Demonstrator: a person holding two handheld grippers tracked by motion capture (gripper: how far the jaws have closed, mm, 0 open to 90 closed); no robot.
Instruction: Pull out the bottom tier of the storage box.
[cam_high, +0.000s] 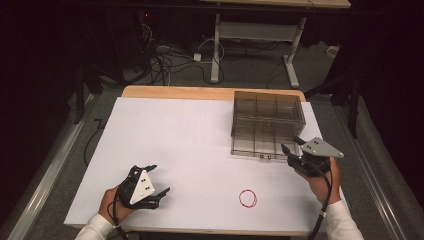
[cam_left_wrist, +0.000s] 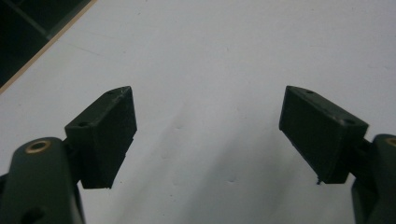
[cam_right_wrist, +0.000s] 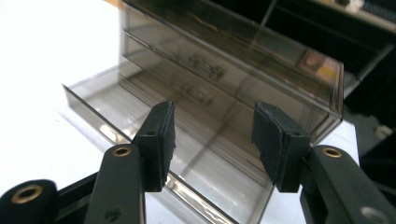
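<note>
A smoky clear plastic compartment box (cam_high: 267, 125) stands at the back right of the white table top (cam_high: 190, 145), its lid raised. A red rubber band (cam_high: 247, 198) lies flat near the front edge, right of centre. My right gripper (cam_high: 291, 144) hovers at the box's front right corner, open, with nothing between its jaws. In the right gripper view the box (cam_right_wrist: 224, 70) and its dividers lie just beyond the open right gripper (cam_right_wrist: 212, 135). My left gripper (cam_high: 160, 178) rests at the front left, open and empty. In the left gripper view it (cam_left_wrist: 208, 126) faces bare white table.
The table's wooden back edge (cam_high: 200, 92) shows beyond the white sheet. Behind it are cables (cam_high: 165, 60) on the floor and the legs of another table (cam_high: 216, 50). Dark drops lie at the left and right sides.
</note>
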